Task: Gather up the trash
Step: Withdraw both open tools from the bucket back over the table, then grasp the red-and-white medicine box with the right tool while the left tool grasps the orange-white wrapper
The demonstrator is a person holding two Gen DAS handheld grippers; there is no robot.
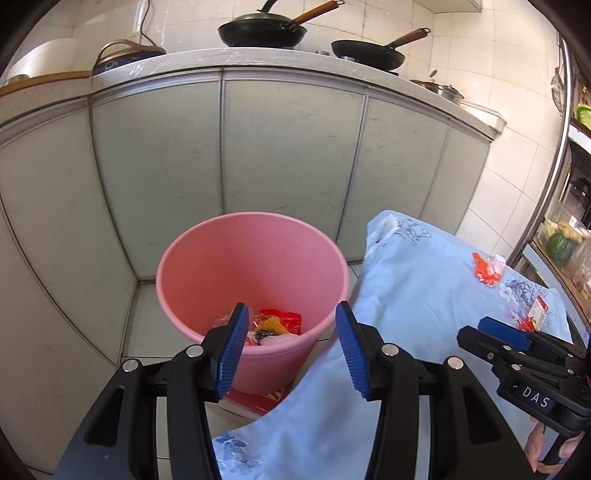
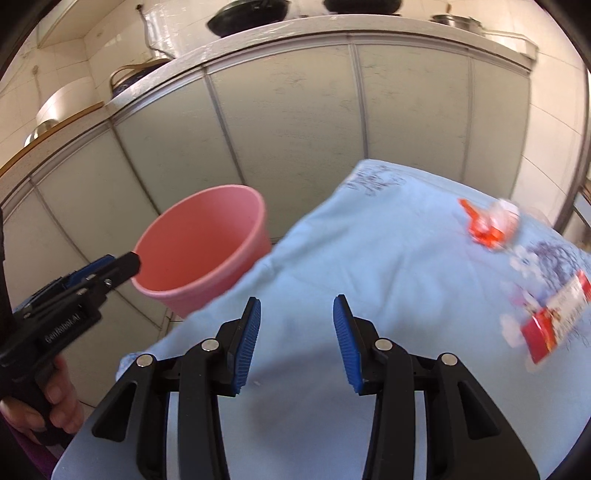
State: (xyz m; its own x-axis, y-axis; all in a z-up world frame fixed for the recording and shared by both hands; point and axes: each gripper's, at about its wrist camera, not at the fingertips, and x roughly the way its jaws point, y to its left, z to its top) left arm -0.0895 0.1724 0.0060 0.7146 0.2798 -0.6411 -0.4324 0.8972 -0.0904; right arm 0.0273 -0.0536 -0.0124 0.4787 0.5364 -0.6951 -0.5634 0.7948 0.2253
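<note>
A pink bucket (image 1: 251, 280) stands on the floor by the cabinets and holds several wrappers (image 1: 275, 325). My left gripper (image 1: 291, 347) is open and empty, just above the bucket's near rim. On the light blue cloth (image 1: 417, 295) lie an orange-and-clear wrapper (image 1: 487, 271) and a red-and-white packet (image 1: 537, 314). My right gripper (image 2: 295, 343) is open and empty over the cloth (image 2: 369, 266); the orange wrapper (image 2: 487, 223) and red packet (image 2: 554, 321) lie to its right, blurred. The bucket (image 2: 203, 243) is to its left. The right gripper also shows in the left wrist view (image 1: 502, 332).
Grey-green cabinet doors (image 1: 288, 155) stand behind the bucket, under a counter with a wok (image 1: 262, 29) and a frying pan (image 1: 369, 51). A metal shelf rack (image 1: 565, 206) with vegetables stands at the right. A red flat item (image 1: 258, 400) lies under the bucket.
</note>
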